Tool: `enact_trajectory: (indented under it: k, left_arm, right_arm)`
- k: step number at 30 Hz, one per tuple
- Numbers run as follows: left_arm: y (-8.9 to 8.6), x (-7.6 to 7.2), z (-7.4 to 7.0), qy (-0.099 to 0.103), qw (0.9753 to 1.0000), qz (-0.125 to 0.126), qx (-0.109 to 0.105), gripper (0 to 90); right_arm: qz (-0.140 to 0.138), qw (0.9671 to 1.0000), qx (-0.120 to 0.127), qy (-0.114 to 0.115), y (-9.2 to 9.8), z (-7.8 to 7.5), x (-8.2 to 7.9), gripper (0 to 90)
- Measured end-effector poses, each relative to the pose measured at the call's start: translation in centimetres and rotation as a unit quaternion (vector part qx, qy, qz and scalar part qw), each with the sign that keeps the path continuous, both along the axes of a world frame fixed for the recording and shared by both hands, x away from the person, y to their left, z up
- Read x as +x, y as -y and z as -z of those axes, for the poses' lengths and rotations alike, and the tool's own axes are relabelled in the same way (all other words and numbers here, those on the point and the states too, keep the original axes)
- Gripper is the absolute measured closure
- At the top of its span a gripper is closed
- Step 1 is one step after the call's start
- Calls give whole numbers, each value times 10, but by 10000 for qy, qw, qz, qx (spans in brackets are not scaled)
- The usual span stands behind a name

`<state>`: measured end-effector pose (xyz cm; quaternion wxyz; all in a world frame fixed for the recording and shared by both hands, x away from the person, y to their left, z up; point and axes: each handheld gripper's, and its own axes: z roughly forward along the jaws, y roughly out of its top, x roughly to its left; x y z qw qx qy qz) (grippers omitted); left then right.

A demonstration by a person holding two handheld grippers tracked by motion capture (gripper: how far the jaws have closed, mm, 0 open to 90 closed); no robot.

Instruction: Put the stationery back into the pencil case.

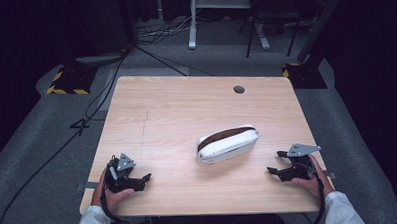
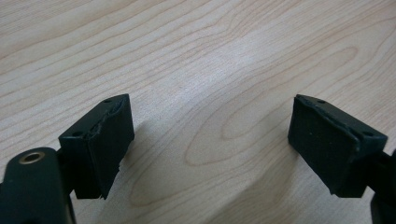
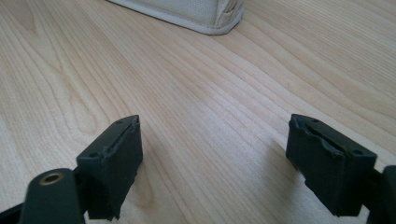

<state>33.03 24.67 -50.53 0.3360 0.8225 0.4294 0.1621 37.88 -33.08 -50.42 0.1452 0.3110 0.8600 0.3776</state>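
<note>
**Pouch not yet touched, both tongs waiting**

We judge the work to be at its very beginning. The white pouch (image 1: pixel 227 144) lies on the bench (image 1: pixel 176 108), a little toward the person from the middle of the board, and nothing holds it. The left tongs (image 1: pixel 148 178) rest well apart from the pouch, on its left and nearer to the person; in the left gripper view their jaws stand wide apart over bare wood. The right tongs (image 1: pixel 270 171) are near the pouch, on its right and a little nearer to the person, jaws also spread with nothing between them. So the reaching and the grasp are all left to do.

The pouch lies flat. Its long axis runs almost across the bench, with the right end turned slightly away from the person. A dark band, perhaps an opening, runs along its far edge.
</note>
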Motion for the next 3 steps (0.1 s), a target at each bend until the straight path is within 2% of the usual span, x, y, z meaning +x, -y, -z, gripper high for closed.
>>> enact_trajectory:
  k: [3]
  left_arm:
    - [0,0,0,0,10000,-2,-1,147]
  right_arm:
    - [-8,10000,16,-10,0,0,0,192]
